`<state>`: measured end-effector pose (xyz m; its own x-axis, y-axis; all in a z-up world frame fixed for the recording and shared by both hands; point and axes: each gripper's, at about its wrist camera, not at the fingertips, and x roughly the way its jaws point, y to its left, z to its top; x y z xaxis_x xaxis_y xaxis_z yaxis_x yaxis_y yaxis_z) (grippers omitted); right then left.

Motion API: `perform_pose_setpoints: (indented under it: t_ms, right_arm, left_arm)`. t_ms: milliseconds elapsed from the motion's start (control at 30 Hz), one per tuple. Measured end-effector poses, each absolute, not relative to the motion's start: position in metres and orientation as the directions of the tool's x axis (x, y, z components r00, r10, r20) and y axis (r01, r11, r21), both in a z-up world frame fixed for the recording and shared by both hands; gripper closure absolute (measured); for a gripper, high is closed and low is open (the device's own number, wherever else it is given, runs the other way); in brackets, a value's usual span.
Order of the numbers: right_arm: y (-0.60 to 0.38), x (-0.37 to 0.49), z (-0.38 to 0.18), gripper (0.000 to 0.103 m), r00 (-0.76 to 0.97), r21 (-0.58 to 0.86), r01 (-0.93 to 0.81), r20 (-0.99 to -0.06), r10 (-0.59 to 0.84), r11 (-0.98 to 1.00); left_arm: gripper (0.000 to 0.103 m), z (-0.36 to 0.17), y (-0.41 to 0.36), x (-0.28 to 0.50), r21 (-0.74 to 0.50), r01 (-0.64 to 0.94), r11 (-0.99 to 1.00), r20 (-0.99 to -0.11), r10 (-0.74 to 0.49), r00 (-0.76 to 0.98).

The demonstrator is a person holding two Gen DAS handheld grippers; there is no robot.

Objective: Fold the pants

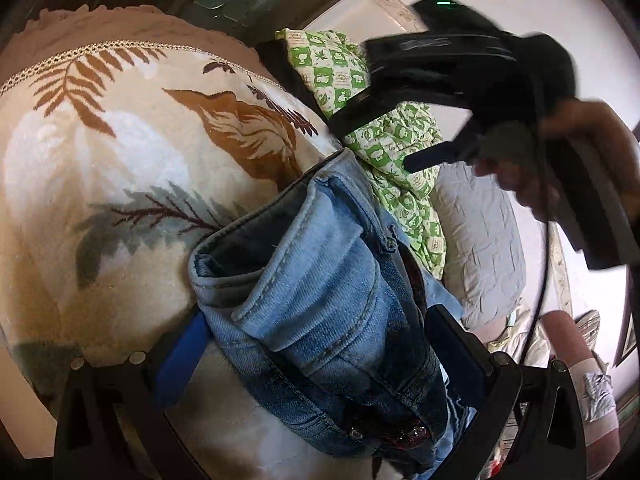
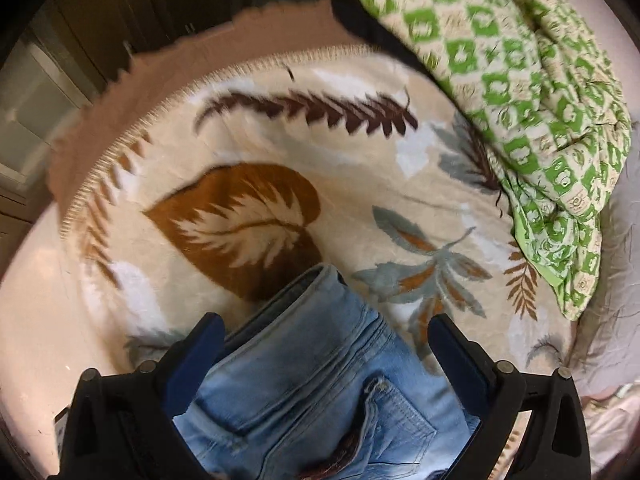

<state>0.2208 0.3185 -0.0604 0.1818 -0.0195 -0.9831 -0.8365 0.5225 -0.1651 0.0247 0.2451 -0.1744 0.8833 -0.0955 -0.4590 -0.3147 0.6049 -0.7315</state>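
Jeans (image 1: pixel 320 280) sit bunched between our left gripper (image 1: pixel 320 344) fingers, above the leaf blanket (image 1: pixel 120 160); right gripper (image 2: pixel 328 360) gapes over denim, gripping nothing visible. Folding looks mostly undone.

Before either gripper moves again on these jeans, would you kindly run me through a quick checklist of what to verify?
1. Jeans lie between the left gripper fingers: ok, a bunched fold fills the gap.
2. Left gripper actually clamped on the denim: cannot tell; the fingers stand wide beside the cloth.
3. Jeans between the right gripper fingers: ok, though the gripper looks open, right finger clear of the fabric.
4. Bare leaf-patterned blanket ahead to lay the jeans on: ok.
5. Green checked cloth out of the way: ok, it lies at the far right, apart from the jeans.
6. Fold neat and flat: not ok, the denim is bunched.
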Motion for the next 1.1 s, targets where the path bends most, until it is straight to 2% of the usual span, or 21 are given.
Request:
perform_pose_setpoints:
  t_ms: [100, 167, 233, 333, 400, 433, 467, 500, 533, 567, 600, 633, 733, 1100]
  right_arm:
    - [0.324, 0.226, -0.076, 0.002, 0.190, -0.209, -0.837, -0.978, -0.090, 0.505]
    - [0.325, 0.229, -0.084, 0.008, 0.190, -0.224, -0.838, -0.975, -0.120, 0.497]
    - [0.326, 0.232, -0.091, 0.021, 0.178, -0.224, -0.841, -0.974, -0.138, 0.493]
    - [0.329, 0.232, -0.099, 0.034, 0.172, -0.225, -0.848, -0.973, -0.153, 0.481]
    - [0.333, 0.229, -0.105, 0.060, 0.179, -0.234, -0.862, -0.970, -0.162, 0.449]
    - [0.334, 0.227, -0.106, 0.066, 0.211, -0.266, -0.862, -0.962, -0.172, 0.431]
    - [0.335, 0.224, -0.106, 0.079, 0.254, -0.301, -0.862, -0.953, -0.167, 0.408]
    - [0.334, 0.223, -0.104, 0.082, 0.266, -0.307, -0.864, -0.951, -0.156, 0.399]
    - [0.333, 0.223, -0.103, 0.083, 0.271, -0.308, -0.863, -0.951, -0.148, 0.400]
    - [0.330, 0.224, -0.101, 0.083, 0.265, -0.300, -0.863, -0.954, -0.140, 0.407]
    - [0.328, 0.225, -0.099, 0.083, 0.260, -0.293, -0.864, -0.956, -0.137, 0.409]
    - [0.326, 0.226, -0.098, 0.083, 0.258, -0.290, -0.864, -0.957, -0.134, 0.411]
    - [0.322, 0.227, -0.096, 0.083, 0.250, -0.279, -0.864, -0.960, -0.126, 0.418]
    - [0.320, 0.218, -0.091, 0.084, 0.289, -0.298, -0.864, -0.954, -0.086, 0.407]
  left_arm:
    - [0.000, -0.173, 0.244, 0.025, -0.724, -0.320, 0.612, -0.465, -0.089, 0.881]
    - [0.000, -0.172, 0.244, 0.025, -0.723, -0.321, 0.611, -0.466, -0.088, 0.881]
    - [0.000, -0.172, 0.243, 0.026, -0.722, -0.323, 0.612, -0.467, -0.087, 0.880]
    - [0.000, -0.170, 0.242, 0.025, -0.719, -0.324, 0.615, -0.469, -0.085, 0.879]
    - [0.000, -0.169, 0.241, 0.026, -0.718, -0.324, 0.616, -0.468, -0.084, 0.880]
    - [0.000, -0.169, 0.240, 0.026, -0.718, -0.322, 0.617, -0.467, -0.084, 0.880]
    - [0.000, -0.169, 0.240, 0.026, -0.720, -0.321, 0.616, -0.466, -0.085, 0.881]
    - [0.000, -0.168, 0.240, 0.025, -0.721, -0.319, 0.616, -0.464, -0.087, 0.882]
    - [0.000, -0.169, 0.241, 0.025, -0.721, -0.318, 0.616, -0.463, -0.087, 0.882]
    - [0.008, -0.169, 0.240, 0.024, -0.717, -0.326, 0.616, -0.468, -0.080, 0.880]
    - [0.026, -0.168, 0.240, 0.022, -0.700, -0.348, 0.623, -0.484, -0.055, 0.874]
    - [0.069, -0.168, 0.241, 0.020, -0.682, -0.377, 0.627, -0.506, -0.032, 0.862]
    - [0.072, -0.181, 0.252, 0.018, -0.782, -0.328, 0.529, -0.458, -0.132, 0.879]
    - [0.074, -0.163, 0.239, 0.020, -0.709, -0.318, 0.630, -0.466, -0.079, 0.881]
